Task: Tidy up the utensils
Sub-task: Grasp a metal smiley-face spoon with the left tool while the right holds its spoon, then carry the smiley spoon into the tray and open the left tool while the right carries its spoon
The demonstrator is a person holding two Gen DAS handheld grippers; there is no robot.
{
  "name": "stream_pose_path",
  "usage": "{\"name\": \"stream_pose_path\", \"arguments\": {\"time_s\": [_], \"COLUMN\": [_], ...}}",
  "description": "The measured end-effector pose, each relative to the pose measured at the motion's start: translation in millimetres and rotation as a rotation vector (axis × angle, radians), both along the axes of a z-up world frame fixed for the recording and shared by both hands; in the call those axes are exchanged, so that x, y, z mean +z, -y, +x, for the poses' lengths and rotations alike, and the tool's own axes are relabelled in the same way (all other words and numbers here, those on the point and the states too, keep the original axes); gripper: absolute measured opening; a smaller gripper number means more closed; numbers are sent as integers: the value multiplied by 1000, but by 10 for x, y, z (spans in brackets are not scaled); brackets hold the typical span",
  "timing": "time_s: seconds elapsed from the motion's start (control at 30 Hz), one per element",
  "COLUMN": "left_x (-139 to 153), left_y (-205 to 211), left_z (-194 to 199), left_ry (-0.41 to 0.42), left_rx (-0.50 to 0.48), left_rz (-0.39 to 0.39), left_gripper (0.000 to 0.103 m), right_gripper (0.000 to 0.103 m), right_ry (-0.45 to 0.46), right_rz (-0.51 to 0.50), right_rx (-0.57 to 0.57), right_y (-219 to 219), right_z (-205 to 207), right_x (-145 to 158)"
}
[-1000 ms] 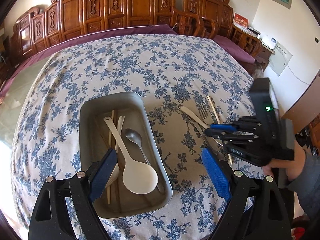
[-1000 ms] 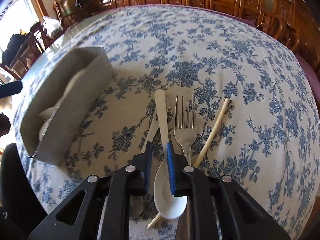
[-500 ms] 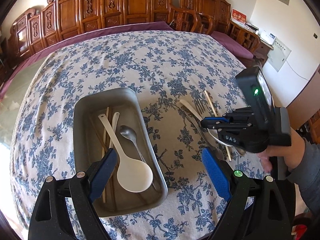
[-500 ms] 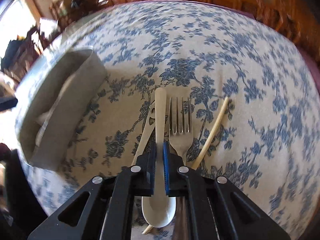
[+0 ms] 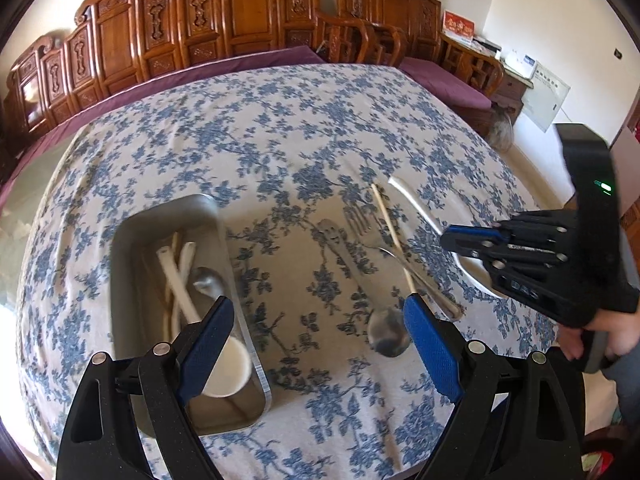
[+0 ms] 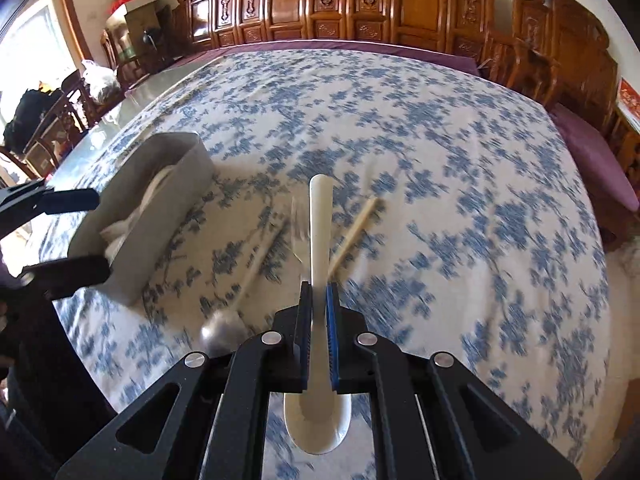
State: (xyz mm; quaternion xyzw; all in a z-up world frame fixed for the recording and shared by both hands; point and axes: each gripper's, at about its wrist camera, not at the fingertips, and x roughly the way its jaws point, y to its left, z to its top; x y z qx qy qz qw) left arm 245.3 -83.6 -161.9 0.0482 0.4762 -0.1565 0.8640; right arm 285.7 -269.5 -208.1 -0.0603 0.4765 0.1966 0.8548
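Observation:
My right gripper (image 6: 319,298) is shut on a white ceramic spoon (image 6: 320,220), held above the cloth with its handle pointing away; it shows at the right in the left wrist view (image 5: 464,240). A grey metal tray (image 5: 120,280) holds white spoons, a metal spoon and chopsticks; it stands at the left in the right wrist view (image 6: 168,200). My left gripper (image 5: 316,340) is open and empty, near the tray's right side. A metal spoon (image 5: 386,338), a fork (image 5: 356,220) and a chopstick (image 5: 390,232) lie on the cloth.
The table carries a blue-flowered cloth (image 5: 280,128). Carved wooden chairs (image 5: 248,12) line the far side. The table's front edge is close under both grippers. A person's hand (image 5: 612,344) holds the right gripper.
The right gripper closed on the white spoon and lifted it off the cloth. The left gripper shifted right, away from over the tray.

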Motion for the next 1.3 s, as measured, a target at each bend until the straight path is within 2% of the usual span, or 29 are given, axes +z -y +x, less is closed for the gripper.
{"name": "stream_pose_path", "arguments": {"time_s": [0.27, 0.5, 0.57, 0.6, 0.67, 0.7, 0.83, 0.93, 1.07, 1.1, 1.13, 1.3], "left_x": [-387, -629, -707, -739, -838, -841, -852, -852, -847, -843, -840, -821], "left_y": [328, 529, 574, 587, 594, 591, 626, 643, 617, 601, 578, 546], "left_z": [193, 321, 380, 406, 477, 499, 560, 527, 463, 441, 430, 394], "left_ry": [-89, -164, -189, -202, -265, -266, -278, -273, -273, -272, -277, -276], "left_rx": [-2, -4, 5, 10, 28, 39, 55, 43, 47, 47, 46, 37], "left_rz": [15, 9, 16, 15, -2, -10, 42, 85, 92, 89, 75, 68], "left_gripper": [83, 64, 53, 50, 37, 34, 25, 23, 21, 19, 10, 5], "right_gripper": [8, 8, 8, 8, 8, 8, 8, 8, 8, 8, 8, 8], "right_ry": [-4, -17, -20, -21, -19, -16, -17, -15, -9, -8, -6, -8], "right_rz": [15, 30, 34, 39, 45, 45, 53, 58, 66, 68, 69, 63], "right_rx": [-56, -60, -62, -63, -68, -73, -79, -78, -75, -75, -76, -77], "right_y": [314, 503, 538, 556, 583, 600, 628, 619, 586, 574, 565, 522], "right_z": [-193, -286, -299, -304, -314, -318, -324, -334, -361, -368, -375, -400], "right_x": [-141, -242, -266, -273, -278, -283, -302, -296, -273, -270, -268, -270]}}
